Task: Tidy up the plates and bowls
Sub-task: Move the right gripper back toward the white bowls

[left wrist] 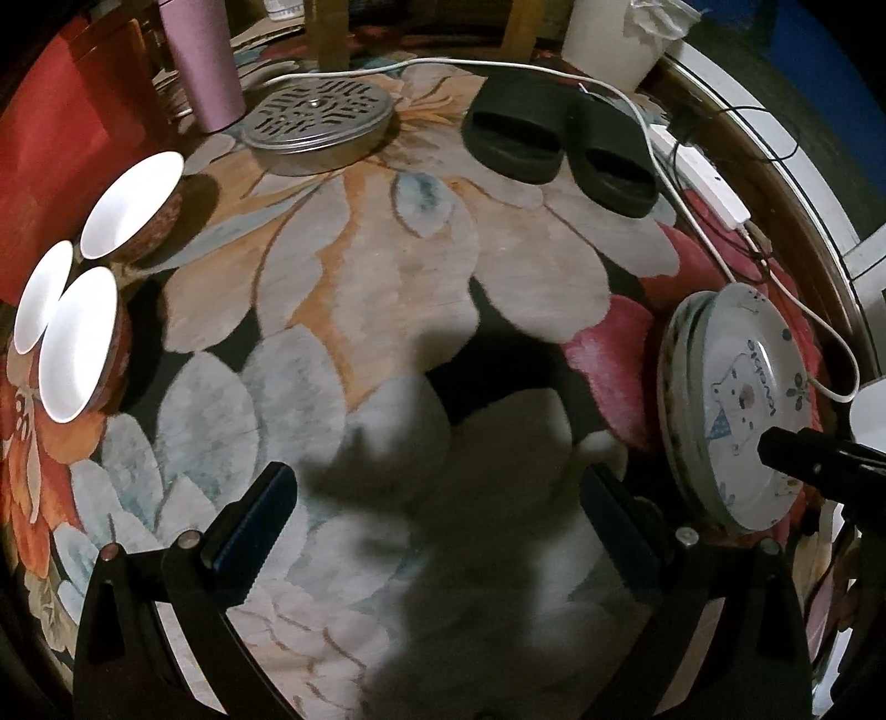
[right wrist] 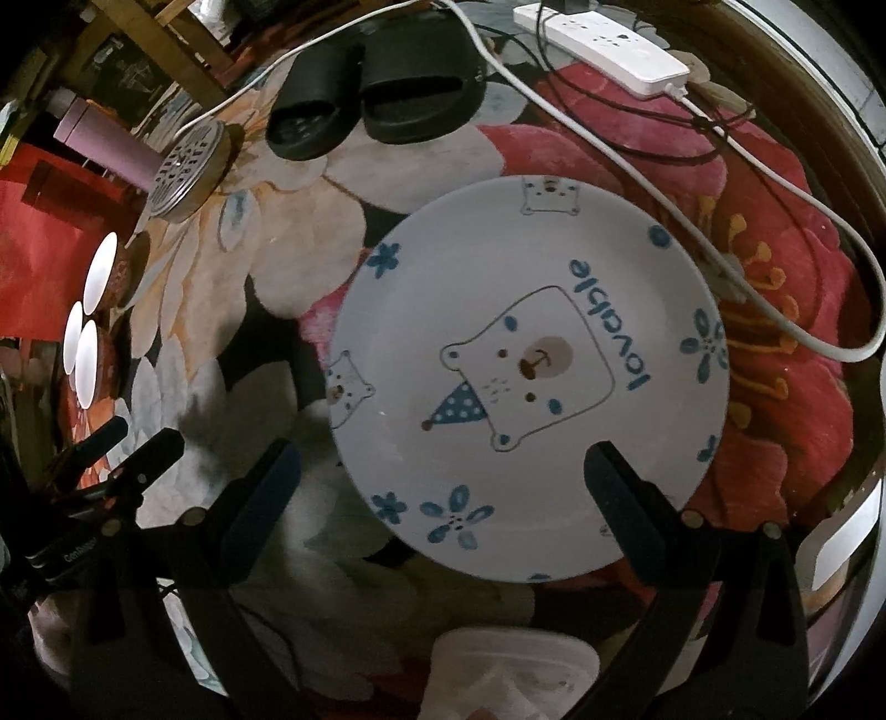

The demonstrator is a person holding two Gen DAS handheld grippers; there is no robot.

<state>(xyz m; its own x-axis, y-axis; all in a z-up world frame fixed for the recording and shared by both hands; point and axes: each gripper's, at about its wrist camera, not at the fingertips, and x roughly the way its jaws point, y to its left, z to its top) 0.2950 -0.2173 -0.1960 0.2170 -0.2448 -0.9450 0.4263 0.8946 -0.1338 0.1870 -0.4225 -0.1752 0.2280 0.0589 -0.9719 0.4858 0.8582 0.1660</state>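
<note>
My right gripper point(right wrist: 437, 487) hangs with jaws released over the glossy round bear-print plate point(right wrist: 531, 376), topping a stack on the floral rug point(left wrist: 387, 266). My left gripper point(left wrist: 437, 509) gapes empty; three smooth white-lined bowls point(left wrist: 80, 343) cluster far left.

Plate point(right wrist: 529, 382): white, blue flowers, bear faces, central bear with blue dotted hat, blue "lovable" lettering. Bowls point(left wrist: 77, 343): white inside, reddish-brown patterned outside. Rug point(left wrist: 387, 266): floral, grey-beige, orange and red petals on black. Slippers point(right wrist: 376, 94): black. Tumbler point(left wrist: 202, 61): pink. Round perforated lid point(left wrist: 318, 113): silver. Power strip point(right wrist: 603, 41) and cable point(left wrist: 653, 144): white. Gripper fingers point(right wrist: 260, 498): black, dark blue pads.
</note>
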